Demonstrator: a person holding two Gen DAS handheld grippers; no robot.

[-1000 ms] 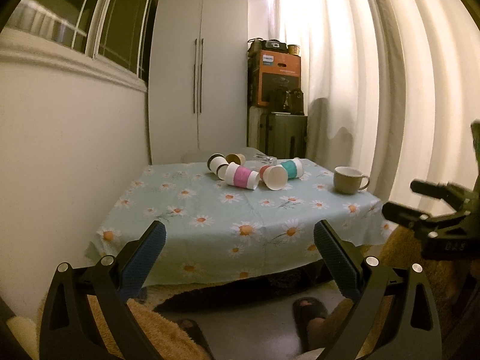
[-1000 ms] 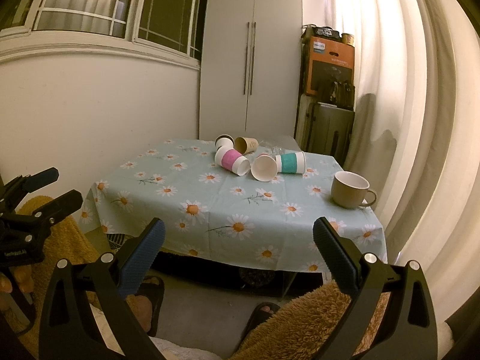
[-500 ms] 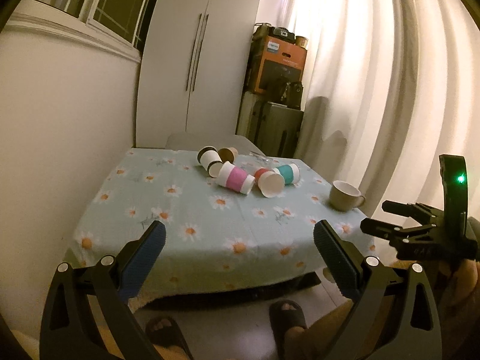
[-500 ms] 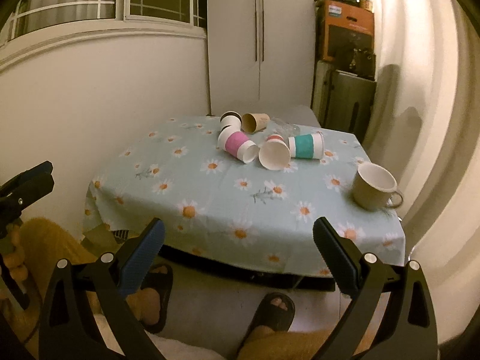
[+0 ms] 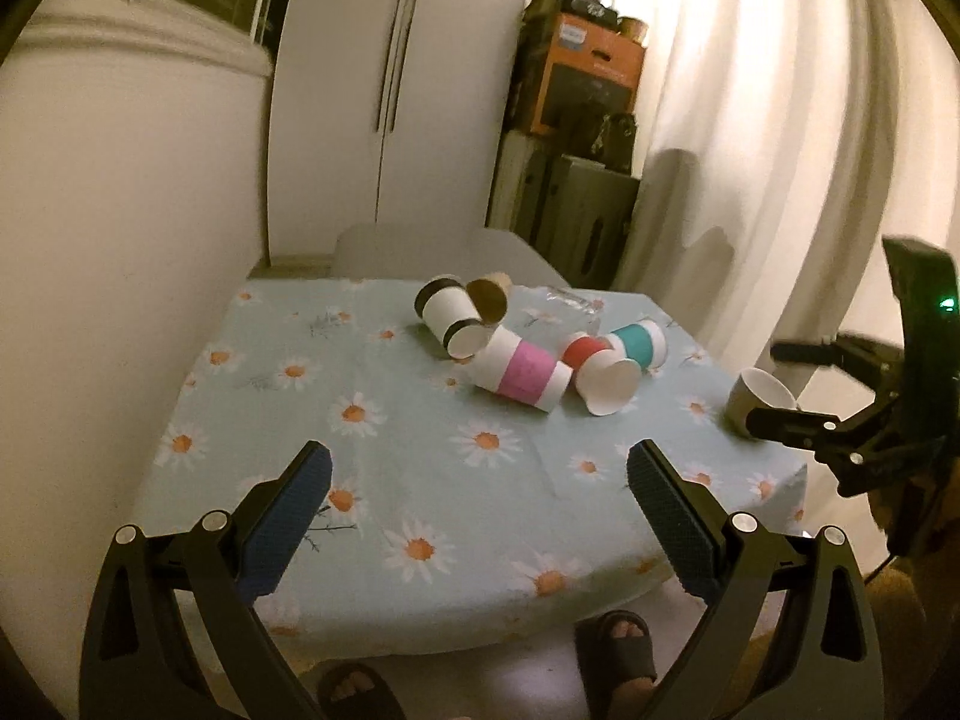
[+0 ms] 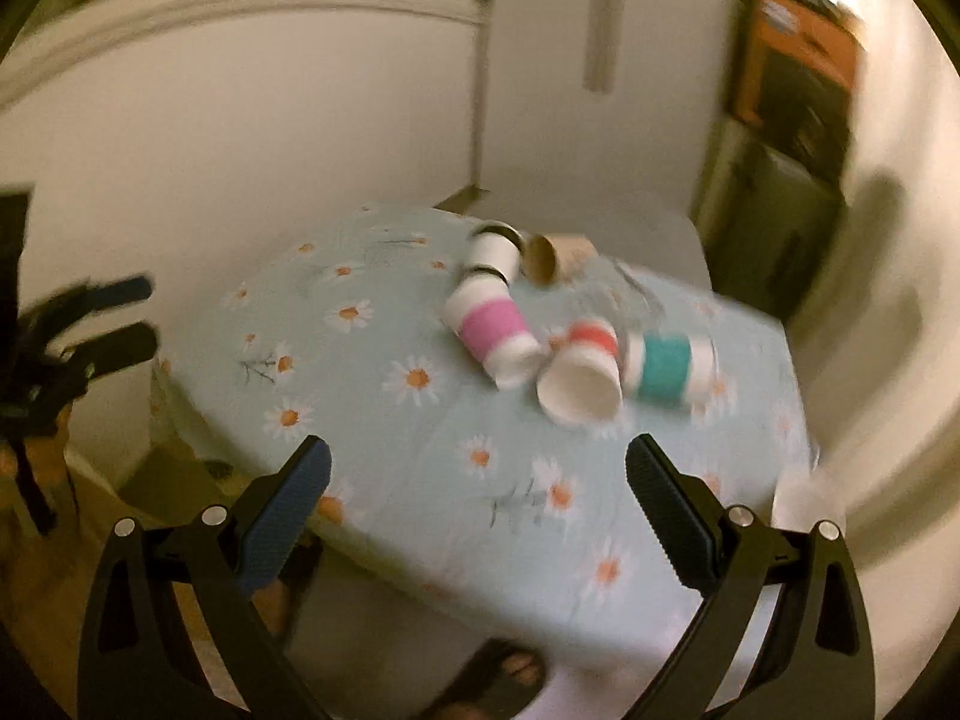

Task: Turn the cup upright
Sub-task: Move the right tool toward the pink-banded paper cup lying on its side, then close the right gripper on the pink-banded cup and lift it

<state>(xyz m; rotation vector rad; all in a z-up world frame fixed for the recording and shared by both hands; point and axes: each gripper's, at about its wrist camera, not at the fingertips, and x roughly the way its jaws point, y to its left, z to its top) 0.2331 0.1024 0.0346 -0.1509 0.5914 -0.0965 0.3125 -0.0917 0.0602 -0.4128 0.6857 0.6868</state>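
Note:
Several paper cups lie on their sides in a cluster on the daisy tablecloth [image 5: 420,450]: a pink-banded cup [image 5: 525,373], a red-banded cup [image 5: 600,375], a teal-banded cup [image 5: 637,343], a black-rimmed white cup [image 5: 449,313] and a brown cup [image 5: 489,299]. They also show in the blurred right wrist view, with the pink cup [image 6: 492,333], red cup [image 6: 582,378] and teal cup [image 6: 666,369]. My left gripper [image 5: 479,516] is open and empty above the table's near edge. My right gripper [image 6: 477,510] is open and empty, short of the cups.
A beige mug [image 5: 757,401] stands upright at the table's right edge, behind the right gripper's fingers [image 5: 798,423]. A white wardrobe [image 5: 396,90], stacked boxes [image 5: 591,78] and curtains [image 5: 780,150] lie beyond. Sandalled feet [image 5: 618,648] are under the table's front.
Both grippers have risen and moved in over the table, tilting downward. The cups look nearer and larger. The right view has swung left and blurred; the mug left it.

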